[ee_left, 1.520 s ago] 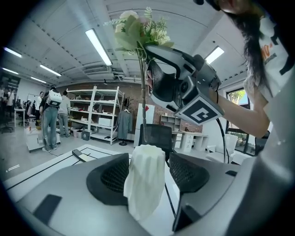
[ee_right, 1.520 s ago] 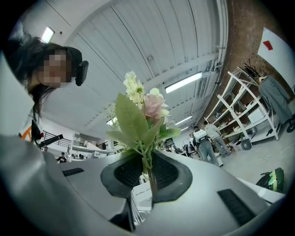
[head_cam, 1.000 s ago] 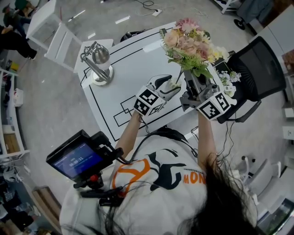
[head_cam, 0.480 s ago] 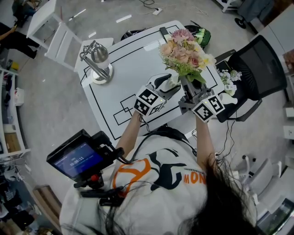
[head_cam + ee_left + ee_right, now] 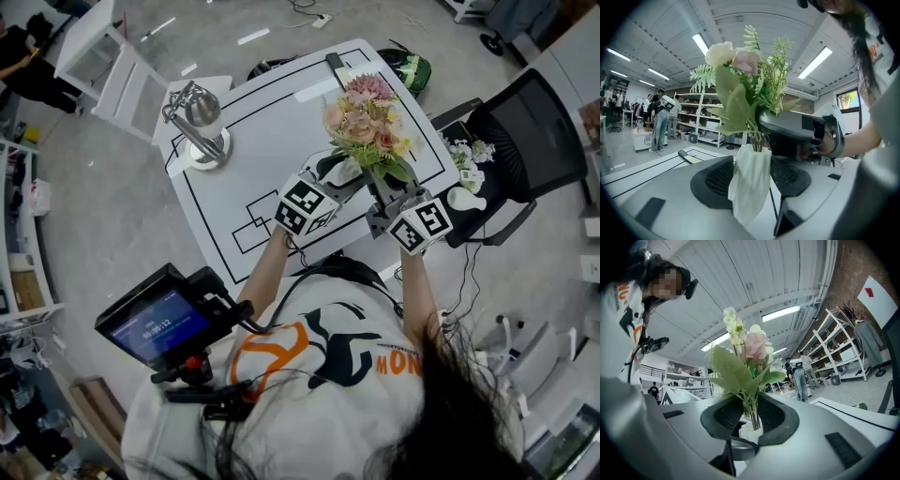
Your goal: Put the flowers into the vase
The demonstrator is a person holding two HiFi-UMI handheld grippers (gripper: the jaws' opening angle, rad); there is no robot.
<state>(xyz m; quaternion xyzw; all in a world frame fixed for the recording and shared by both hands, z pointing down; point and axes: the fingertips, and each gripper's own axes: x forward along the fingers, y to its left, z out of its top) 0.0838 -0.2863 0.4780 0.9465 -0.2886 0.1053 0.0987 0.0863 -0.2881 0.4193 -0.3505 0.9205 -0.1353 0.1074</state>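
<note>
My left tool [image 5: 343, 176] grips the vase [image 5: 750, 185]; my right tool [image 5: 382, 190], its jaws just opening, stands loose around the flower stems [image 5: 752, 411] in it.

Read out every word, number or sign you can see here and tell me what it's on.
"MON": orange letters, cut off, on the person's white shirt.
Digits on the small blue screen: too small to read.
Nothing else readable.
</note>
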